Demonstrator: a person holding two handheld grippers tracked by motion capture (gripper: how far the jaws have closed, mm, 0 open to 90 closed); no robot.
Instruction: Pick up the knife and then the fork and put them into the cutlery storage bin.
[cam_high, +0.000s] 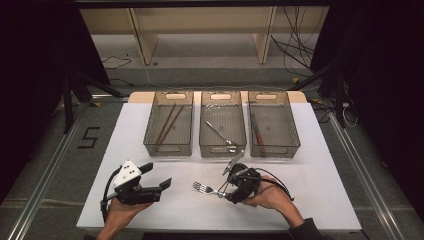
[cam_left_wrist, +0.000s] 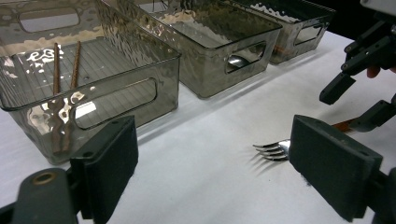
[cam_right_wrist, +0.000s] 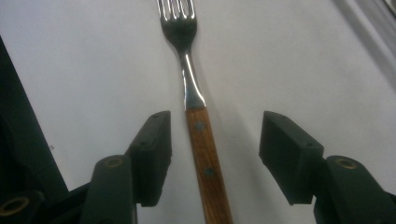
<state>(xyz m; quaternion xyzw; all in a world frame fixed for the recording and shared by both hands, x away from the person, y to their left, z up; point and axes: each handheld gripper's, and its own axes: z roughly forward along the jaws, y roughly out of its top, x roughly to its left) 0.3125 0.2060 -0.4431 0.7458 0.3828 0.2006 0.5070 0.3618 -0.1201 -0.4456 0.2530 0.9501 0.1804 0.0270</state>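
Fork (cam_right_wrist: 196, 140) with wooden handle lies flat on white tabletop (cam_high: 150, 130) near the front edge, tines toward the left edge. Right gripper (cam_right_wrist: 215, 158) jaws wide, straddling the handle, not touching it. Left gripper (cam_high: 157, 177) near front-left corner, jaws wide, holding nothing; three bins (cam_high: 169, 145) along far edge.

White table (cam_high: 150, 210) — 3 smoky bins (cam_high: 169, 123) at back, fork (cam_high: 204, 188) in front.
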